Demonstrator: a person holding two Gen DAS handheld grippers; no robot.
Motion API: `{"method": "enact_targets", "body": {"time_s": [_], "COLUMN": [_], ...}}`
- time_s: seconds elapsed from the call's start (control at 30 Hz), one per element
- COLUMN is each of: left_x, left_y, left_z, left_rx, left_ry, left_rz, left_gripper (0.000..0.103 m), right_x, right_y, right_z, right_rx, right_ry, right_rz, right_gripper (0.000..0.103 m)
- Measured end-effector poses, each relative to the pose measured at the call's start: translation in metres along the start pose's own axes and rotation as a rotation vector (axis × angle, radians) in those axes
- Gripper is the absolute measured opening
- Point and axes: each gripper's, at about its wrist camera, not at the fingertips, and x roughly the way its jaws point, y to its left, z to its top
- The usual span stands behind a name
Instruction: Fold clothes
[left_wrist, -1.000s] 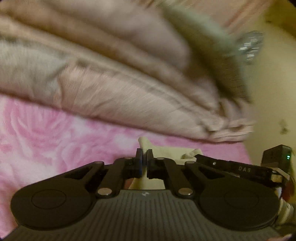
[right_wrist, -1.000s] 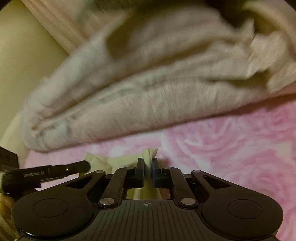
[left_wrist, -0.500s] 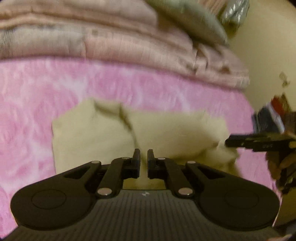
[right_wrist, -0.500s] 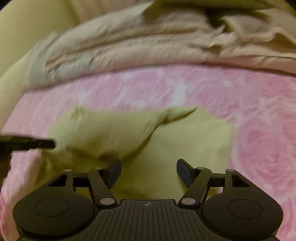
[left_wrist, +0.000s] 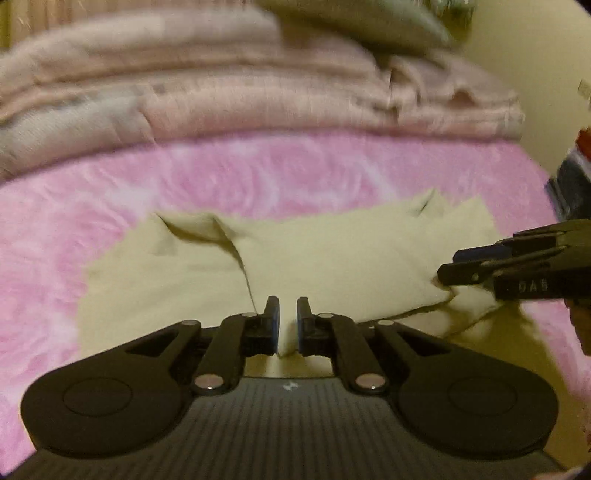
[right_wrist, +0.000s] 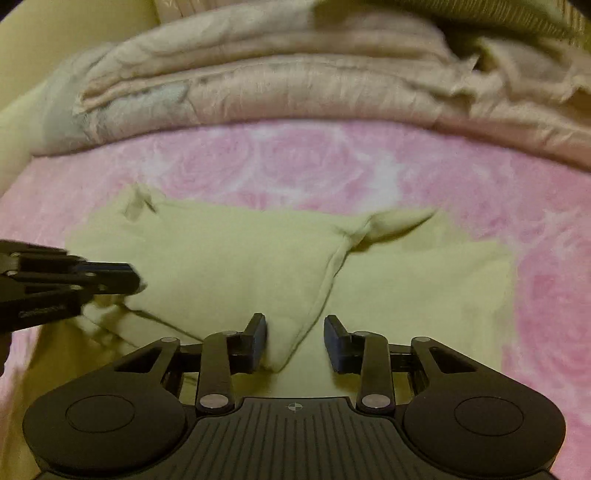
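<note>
Pale yellow-green garment (left_wrist: 325, 266) lies folded on the pink rose-patterned blanket (left_wrist: 229, 177), long axis side to side, pink margin open on both flanks. Left gripper (left_wrist: 287, 325) angles down over the near edge, jaws opening slightly, a fold tip between them, not pinched. Right gripper (right_wrist: 294, 341) tilts likewise, jaws closing, pads clear of the fold corner between them. Beige quilts (right_wrist: 295, 81) bound the blanket's far edge.

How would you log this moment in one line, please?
left gripper: opening over pale yellow garment | right gripper: closing, garment fold between jaws | on pink blanket
</note>
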Motion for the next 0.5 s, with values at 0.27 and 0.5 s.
{"method": "enact_targets", "body": {"time_s": [0.27, 0.5], "left_x": [-0.06, -0.138], "left_y": [-0.012, -0.012], "left_z": [-0.096, -0.177], "left_rx": [-0.034, -0.135], "left_ry": [0.116, 0.153], "left_rz": [0.077, 0.114], "left_gripper": [0.006, 0.006], "right_x": [-0.05, -0.125], "right_y": [0.027, 0.025], "right_z": [-0.077, -0.187], "right_rx": [-0.115, -0.099], "right_ry": [0.063, 0.171], "right_rz": [-0.081, -0.174], "right_gripper": [0.035, 0.035]}}
